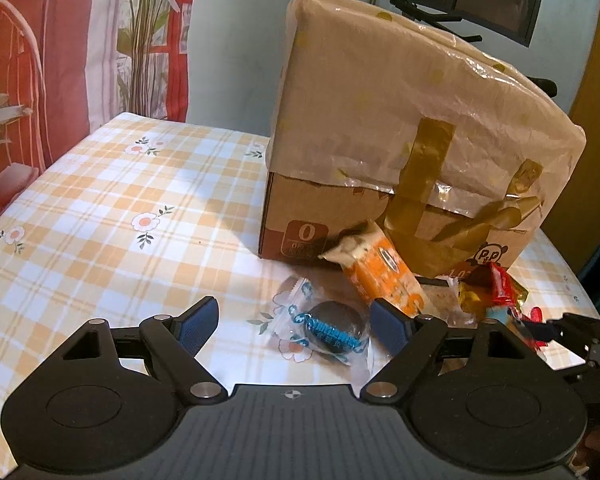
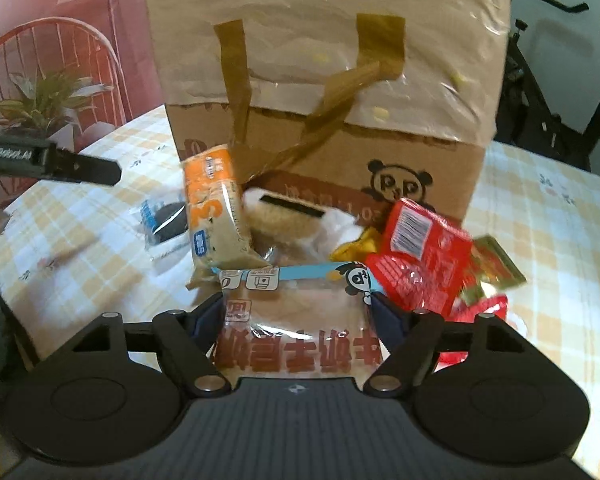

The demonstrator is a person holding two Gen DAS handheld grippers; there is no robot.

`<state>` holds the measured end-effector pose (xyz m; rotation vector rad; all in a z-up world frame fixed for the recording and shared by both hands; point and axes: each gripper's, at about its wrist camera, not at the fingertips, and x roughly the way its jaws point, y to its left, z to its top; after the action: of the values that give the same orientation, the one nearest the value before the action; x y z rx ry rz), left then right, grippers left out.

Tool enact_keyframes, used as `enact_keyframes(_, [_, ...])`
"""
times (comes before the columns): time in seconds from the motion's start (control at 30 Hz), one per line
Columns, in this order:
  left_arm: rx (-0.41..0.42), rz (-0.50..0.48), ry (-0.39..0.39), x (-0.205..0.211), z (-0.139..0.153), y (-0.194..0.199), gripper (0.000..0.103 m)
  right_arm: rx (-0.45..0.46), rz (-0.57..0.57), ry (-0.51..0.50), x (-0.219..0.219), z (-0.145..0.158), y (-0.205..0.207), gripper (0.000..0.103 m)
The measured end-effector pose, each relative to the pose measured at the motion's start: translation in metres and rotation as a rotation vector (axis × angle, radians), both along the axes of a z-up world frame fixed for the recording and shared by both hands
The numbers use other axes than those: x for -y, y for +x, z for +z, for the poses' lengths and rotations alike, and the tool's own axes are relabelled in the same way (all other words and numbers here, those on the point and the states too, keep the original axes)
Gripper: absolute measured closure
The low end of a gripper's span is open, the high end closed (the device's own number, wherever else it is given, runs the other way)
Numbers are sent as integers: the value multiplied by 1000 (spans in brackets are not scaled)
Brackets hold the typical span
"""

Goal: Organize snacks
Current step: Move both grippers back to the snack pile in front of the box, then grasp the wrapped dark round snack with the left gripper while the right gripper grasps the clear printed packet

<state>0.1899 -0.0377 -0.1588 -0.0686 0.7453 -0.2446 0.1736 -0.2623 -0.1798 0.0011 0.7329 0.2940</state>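
- One cardboard box (image 2: pixel 324 92) at upper centre of the desk (image 1: pixel 100 208); at least six snack packs heaped at its foot
- Right claw (image 2: pixel 298 316) clamps one clear bread pack (image 2: pixel 296 320), lower centre
- Left claw (image 1: pixel 294 322) gapes wide, empty; one dark round cake pack (image 1: pixel 328 330) lies between its fingers, untouched
- One orange pack (image 1: pixel 384 276) leans on the box

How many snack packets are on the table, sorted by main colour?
Orange: 1, the orange packet
Dark with blue print: 1, the round cookie
Brown and clear: 2, the bread packet between the right gripper jaws, and the roll behind it
Red: 1, the red packet
Gold or yellow: 2, blurred; the gold packet and the yellow wrapper
Total: 7, as far as shows
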Motion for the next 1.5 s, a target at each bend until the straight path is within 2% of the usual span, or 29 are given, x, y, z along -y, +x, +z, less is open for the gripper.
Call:
enact_keyframes(0.33, [-46,-43,30,9,-14,4,21,146,-28,35,1,-18,-14,26])
enact_keyframes(0.5, [-80,-88,82,18,-21,18,22,162,-26,35,0,-17,-14,26])
enact_keyframes(0.6, [-91,-106,115,26,-26,30,27,167,-27,38,1,-18,-15,26])
enact_keyframes(0.87, [-82,-177,204,48,-43,44,23,174,-38,48,5,-18,-18,26])
enact_keyframes(0.93, [-86,-175,203,46,-48,46,23,172,-38,50,5,-18,-18,26])
enact_keyframes(1.03, [-68,-158,166,38,-48,40,31,172,-38,49,4,-18,-18,26])
enact_keyframes(1.07, [-58,-150,169,37,-47,37,34,173,-38,50,4,-18,-19,26])
enact_keyframes(1.1, [-50,-142,172,36,-46,34,45,173,-38,49,4,-18,-18,26])
enact_keyframes(1.37, [-51,-50,119,16,-36,15,49,170,-42,48,4,-18,-17,26])
enact_keyframes(1.5, [-16,0,119,11,-27,11,49,172,-42,35,2,-19,-17,22])
